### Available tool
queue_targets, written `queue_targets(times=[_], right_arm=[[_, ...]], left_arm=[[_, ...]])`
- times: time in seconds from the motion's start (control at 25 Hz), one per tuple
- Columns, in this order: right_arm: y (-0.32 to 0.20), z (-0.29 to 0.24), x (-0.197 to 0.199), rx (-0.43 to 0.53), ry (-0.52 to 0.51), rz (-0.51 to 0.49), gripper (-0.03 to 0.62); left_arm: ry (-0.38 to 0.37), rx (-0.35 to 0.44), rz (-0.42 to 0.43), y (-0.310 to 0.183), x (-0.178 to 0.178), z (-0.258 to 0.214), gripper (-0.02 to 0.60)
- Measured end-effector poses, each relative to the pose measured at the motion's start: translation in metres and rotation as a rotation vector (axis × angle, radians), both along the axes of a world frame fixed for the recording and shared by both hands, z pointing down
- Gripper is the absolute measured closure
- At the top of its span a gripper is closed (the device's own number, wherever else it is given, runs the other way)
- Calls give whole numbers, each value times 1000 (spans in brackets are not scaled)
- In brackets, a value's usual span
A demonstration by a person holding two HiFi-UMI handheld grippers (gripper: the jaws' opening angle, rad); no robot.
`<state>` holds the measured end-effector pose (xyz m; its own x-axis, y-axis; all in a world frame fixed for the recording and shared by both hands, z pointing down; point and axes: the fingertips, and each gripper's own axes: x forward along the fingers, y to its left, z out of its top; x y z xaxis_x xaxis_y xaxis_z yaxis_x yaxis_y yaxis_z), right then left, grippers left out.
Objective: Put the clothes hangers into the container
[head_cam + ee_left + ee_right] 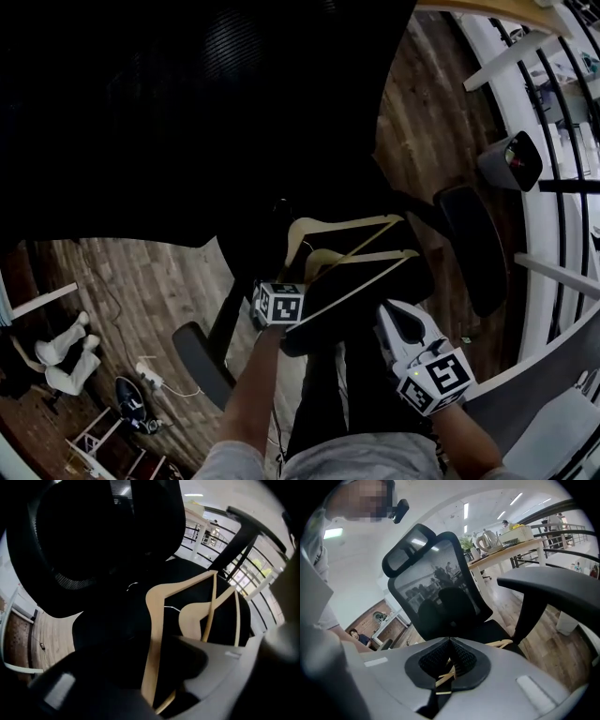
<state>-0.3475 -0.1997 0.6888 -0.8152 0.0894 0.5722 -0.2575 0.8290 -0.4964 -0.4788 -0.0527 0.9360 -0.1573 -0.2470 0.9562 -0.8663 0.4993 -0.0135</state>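
Note:
Two pale wooden clothes hangers (349,225) (367,263) lie overlapping on the black seat (248,246) of an office chair. My left gripper (298,330) is at their near left end. In the left gripper view one hanger's arm (154,634) runs down between the jaws with a dark gap beside it, and the second hanger (197,616) lies beyond. My right gripper (399,319) hovers just right of the hangers, its jaws closed together on nothing. In the right gripper view a hanger tip (502,644) shows past the right gripper (449,660). No container is in view.
The chair's tall black mesh backrest (436,583) rises behind the seat. Armrests (473,244) (202,361) flank it. Wooden floor (141,281) surrounds the chair, and white railing (534,141) runs along the right. A table with a kettle (487,538) stands further off.

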Motion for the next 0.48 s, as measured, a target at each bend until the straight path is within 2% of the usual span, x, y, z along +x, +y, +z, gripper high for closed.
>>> queue_targets(times=[0.12, 0.24, 0.48], right_arm=[[-5, 5, 3, -8, 6, 1, 595], [-7, 8, 7, -12, 13, 0, 595], [-10, 17, 9, -13, 32, 11, 595]], left_arm=[[16, -55, 26, -1, 2, 18, 449], [5, -104, 37, 0, 5, 34, 454], [-32, -78, 40, -1, 3, 37, 484]])
